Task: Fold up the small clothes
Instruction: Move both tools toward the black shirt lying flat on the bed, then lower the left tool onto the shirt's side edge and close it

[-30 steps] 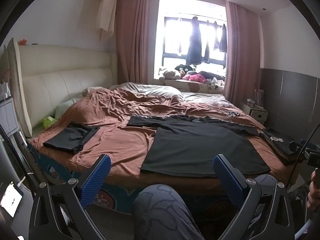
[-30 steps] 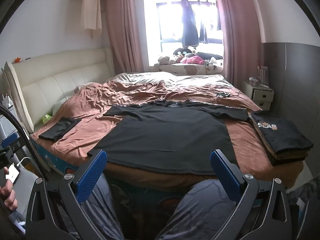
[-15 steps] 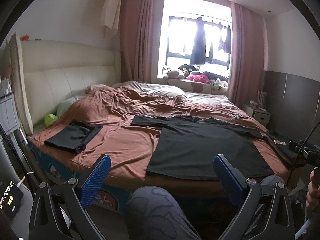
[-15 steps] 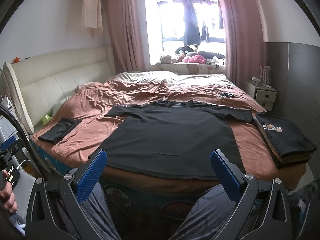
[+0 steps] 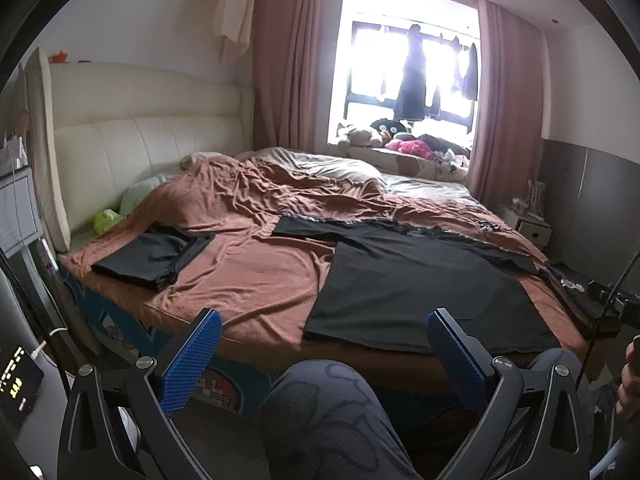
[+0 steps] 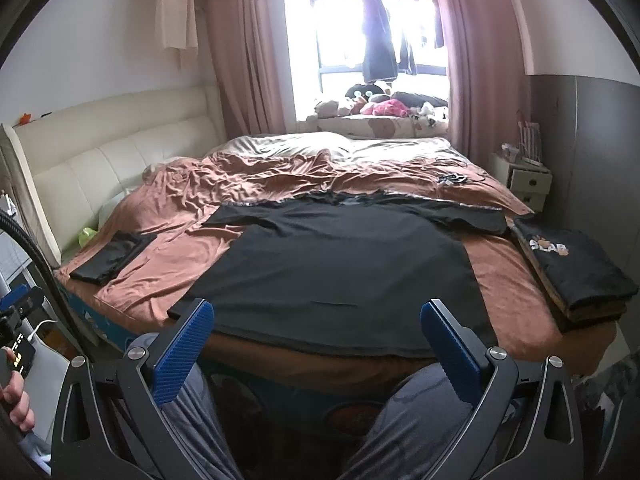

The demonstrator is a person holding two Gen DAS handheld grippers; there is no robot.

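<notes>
A black T-shirt lies spread flat, sleeves out, on the brown bedsheet near the bed's front edge; it also shows in the left wrist view. My left gripper is open and empty, held off the bed's front edge above my knee. My right gripper is open and empty, just short of the shirt's hem. A folded black garment lies at the left of the bed. A stack of folded dark shirts sits at the right edge.
A cream headboard runs along the left. A window sill with plush toys is at the back. A nightstand stands at the right. A small screen and cables are at the far left. My knees are below the grippers.
Both grippers have moved a little closer to the bed and risen slightly, so the shirt sits larger and lower in view. Both stay open and empty.
</notes>
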